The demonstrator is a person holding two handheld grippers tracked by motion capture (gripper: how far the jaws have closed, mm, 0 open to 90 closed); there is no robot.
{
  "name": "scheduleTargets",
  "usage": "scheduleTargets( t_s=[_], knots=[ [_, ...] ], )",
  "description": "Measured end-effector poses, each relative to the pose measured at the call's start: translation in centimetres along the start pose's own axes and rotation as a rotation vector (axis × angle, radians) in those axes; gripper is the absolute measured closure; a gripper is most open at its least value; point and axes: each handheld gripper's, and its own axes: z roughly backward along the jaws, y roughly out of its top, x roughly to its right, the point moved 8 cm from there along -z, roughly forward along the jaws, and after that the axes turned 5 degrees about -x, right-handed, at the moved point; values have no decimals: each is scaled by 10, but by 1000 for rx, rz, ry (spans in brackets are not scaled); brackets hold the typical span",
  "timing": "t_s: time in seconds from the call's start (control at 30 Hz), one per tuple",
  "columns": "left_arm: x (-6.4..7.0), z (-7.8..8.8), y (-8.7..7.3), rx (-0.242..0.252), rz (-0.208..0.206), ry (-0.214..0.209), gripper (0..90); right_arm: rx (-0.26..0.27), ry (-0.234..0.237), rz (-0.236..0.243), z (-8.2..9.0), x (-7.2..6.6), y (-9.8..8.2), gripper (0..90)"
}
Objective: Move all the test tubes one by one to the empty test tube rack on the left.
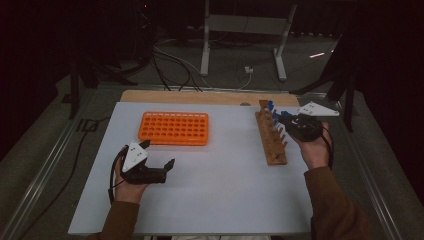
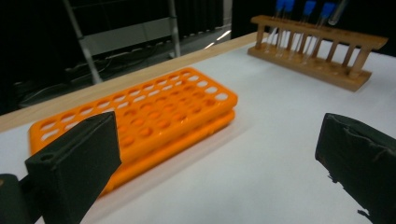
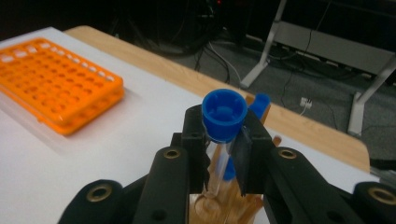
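Blue-capped test tube (image 3: 223, 122): clear glass, blue screw cap, upright, clamped just under cap by right hand-held gripper (image 3: 224, 149), jaws closed tight on it, above wooden rack (image 1: 270, 134) at counter's (image 1: 220, 180) right side. More blue-capped tubes stand in rack. Right hand (image 1: 315, 147) raised, palm under gripper. Left hand-held gripper (image 1: 157, 155) near orange rack (image 1: 173, 128), jaws wide apart, nothing between.

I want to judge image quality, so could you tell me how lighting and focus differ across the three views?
High view: dim, surroundings nearly black, white table evenly lit. Left gripper view: brighter, orange rack sharp, near jaws soft. Right gripper view: blue cap of the tube sharp, glass below faint, floor behind dark.
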Motion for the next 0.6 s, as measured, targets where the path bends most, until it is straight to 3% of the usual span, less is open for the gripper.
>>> scheduleTargets(
  t_s=[0.1, 0.37, 0.6],
  knots=[
    [1, -8, 9, 12, -6, -6, 16, 6, 29, -2, 2, -5, 8, 763],
    [12, -36, 26, 3, -25, -36, 17, -14, 95, 2, -12, -27, 5, 764],
    [34, -61, 37, 2, -36, -107, 30, -22, 174, 9, -20, -56, 6, 763]
  ],
)
